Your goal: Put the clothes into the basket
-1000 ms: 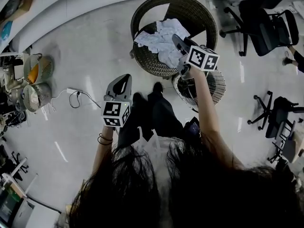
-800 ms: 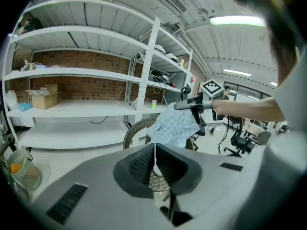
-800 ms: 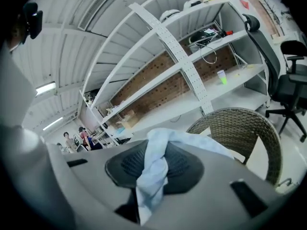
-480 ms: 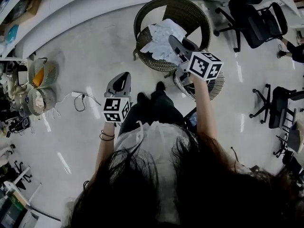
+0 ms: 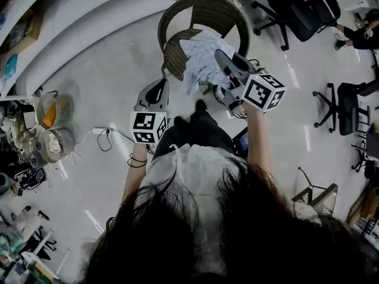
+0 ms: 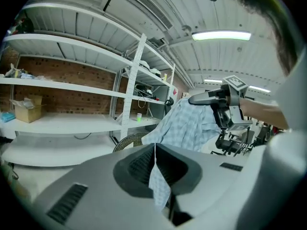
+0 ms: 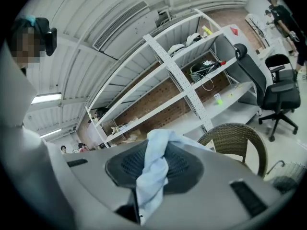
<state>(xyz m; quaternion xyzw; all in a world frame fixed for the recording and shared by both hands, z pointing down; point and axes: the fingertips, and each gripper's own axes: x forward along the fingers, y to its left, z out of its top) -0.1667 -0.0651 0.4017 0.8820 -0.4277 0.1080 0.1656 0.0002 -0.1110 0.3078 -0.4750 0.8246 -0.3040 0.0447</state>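
Observation:
A pale checked shirt (image 5: 203, 57) hangs in the air in front of the wicker chair (image 5: 177, 13), stretched between both grippers. My right gripper (image 5: 224, 60) is shut on a bunched fold of the shirt (image 7: 152, 169), high at the right. My left gripper (image 5: 156, 92) is lower at the left, shut on a thin edge of the shirt (image 6: 158, 183). In the left gripper view the shirt (image 6: 184, 126) drapes below the right gripper (image 6: 218, 98). The wicker basket (image 5: 227, 102) stands on the floor, mostly hidden under the right gripper.
White shelving (image 6: 72, 87) runs along the wall behind the wicker chair. Two fans (image 5: 52, 110) and a cable (image 5: 108, 138) lie on the floor at the left. Office chairs (image 5: 301, 12) stand at the right. The person's legs (image 5: 195, 132) are just before the basket.
Both grippers have risen, the right one more, and the shirt has come up off the chair seat with them and now hangs spread between them.

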